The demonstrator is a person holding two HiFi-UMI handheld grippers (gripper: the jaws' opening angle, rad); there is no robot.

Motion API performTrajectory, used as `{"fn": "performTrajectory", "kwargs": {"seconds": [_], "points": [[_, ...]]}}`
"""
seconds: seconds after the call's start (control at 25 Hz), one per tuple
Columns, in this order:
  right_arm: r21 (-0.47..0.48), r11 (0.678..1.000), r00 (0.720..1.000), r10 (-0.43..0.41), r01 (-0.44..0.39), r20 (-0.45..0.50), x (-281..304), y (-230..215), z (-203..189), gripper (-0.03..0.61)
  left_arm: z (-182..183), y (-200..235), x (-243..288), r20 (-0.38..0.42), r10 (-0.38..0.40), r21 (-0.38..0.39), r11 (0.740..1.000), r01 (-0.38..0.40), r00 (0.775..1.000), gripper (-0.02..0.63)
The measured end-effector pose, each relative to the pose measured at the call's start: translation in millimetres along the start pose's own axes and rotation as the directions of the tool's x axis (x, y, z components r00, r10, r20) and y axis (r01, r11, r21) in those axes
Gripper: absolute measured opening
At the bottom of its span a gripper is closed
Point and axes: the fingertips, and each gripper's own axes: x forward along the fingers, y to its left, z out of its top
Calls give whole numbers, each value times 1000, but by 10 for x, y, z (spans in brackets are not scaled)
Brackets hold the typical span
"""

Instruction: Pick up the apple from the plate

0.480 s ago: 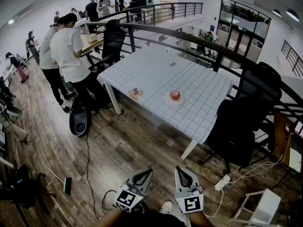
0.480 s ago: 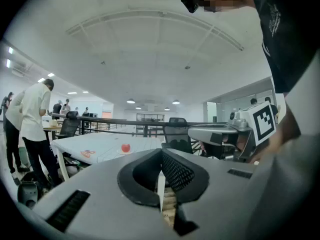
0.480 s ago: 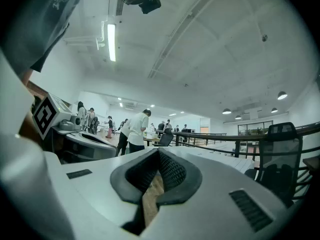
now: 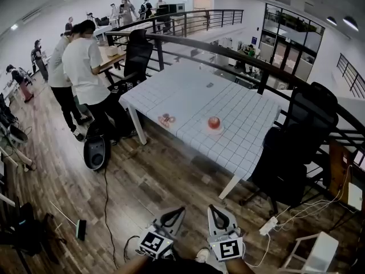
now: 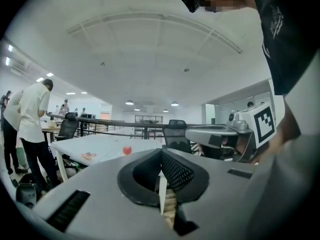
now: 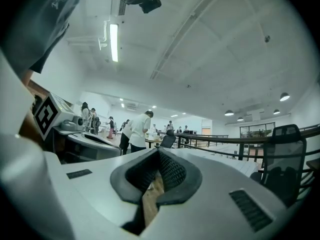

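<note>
A: Status on the apple?

B: Untouched. The apple (image 4: 214, 121) sits on its small plate (image 4: 215, 131), near the front edge of the white gridded desk (image 4: 188, 93). From the left gripper view it reads as a small red dot far off on the desk top.

A: And the tools?

B: Both low in the head view, close to the person's body, over the wooden floor (image 4: 148, 176). Left gripper (image 4: 178, 211) and right gripper (image 4: 212, 209) sit side by side, aimed roughly toward the desk and well apart from it.

A: Fingers?

B: Left fingers (image 5: 177, 170) clenched, tips meeting, nothing between them. Right fingers (image 6: 172, 171) likewise pressed together on nothing. Neither tool carries anything.

A: So how far along?

B: By my reading, at the very start. Nothing of the pick is done: no reach, no opening, no contact. Left to do: close the gap across the floor to the desk, spread one pair of fingers, bring them around the apple, close, and lift it clear of the plate.

A: Which tool takes it?

B: Cannot tell from here. The apple lies roughly ahead of both.

A: Anything in the way?

B: A black chair (image 4: 296, 141) stands at the desk's right corner, and a pinkish item (image 4: 166, 119) lies on the desk to the left of the plate, apart from it. The front edge nearest the apple looks open to approach.
</note>
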Motion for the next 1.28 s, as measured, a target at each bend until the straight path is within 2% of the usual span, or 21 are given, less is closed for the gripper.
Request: {"fn": "performTrajectory", "kwargs": {"seconds": [0.24,0.36,0.52,0.6,0.76,0.96,1.28], "points": [[34,999,1000,9,-10,18,238,232,65,23,48,325,-146,17,0,-3,1000,0,1000,21],[15,1000,1000,-3,3,-10,362,374,42,23,126,552,-268,41,7,-11,1000,-7,999,21],[36,999,999,-32,32,-9,546,549,40,23,118,802,-435,42,-18,-1,1000,18,999,21],[15,999,999,-40,40,0,632,591,80,23,77,883,-509,30,-36,-6,999,36,999,21],[-27,997,998,-66,66,0,768,576,162,23,75,978,-586,38,-53,-26,998,54,998,21],[-34,996,997,-78,78,-1,850,565,167,23,96,1018,-546,56,-86,-34,996,88,995,21],[-18,995,994,-103,102,-28,1009,41,-39,23,174,1061,-84,50,-105,-12,994,106,993,21]]}}
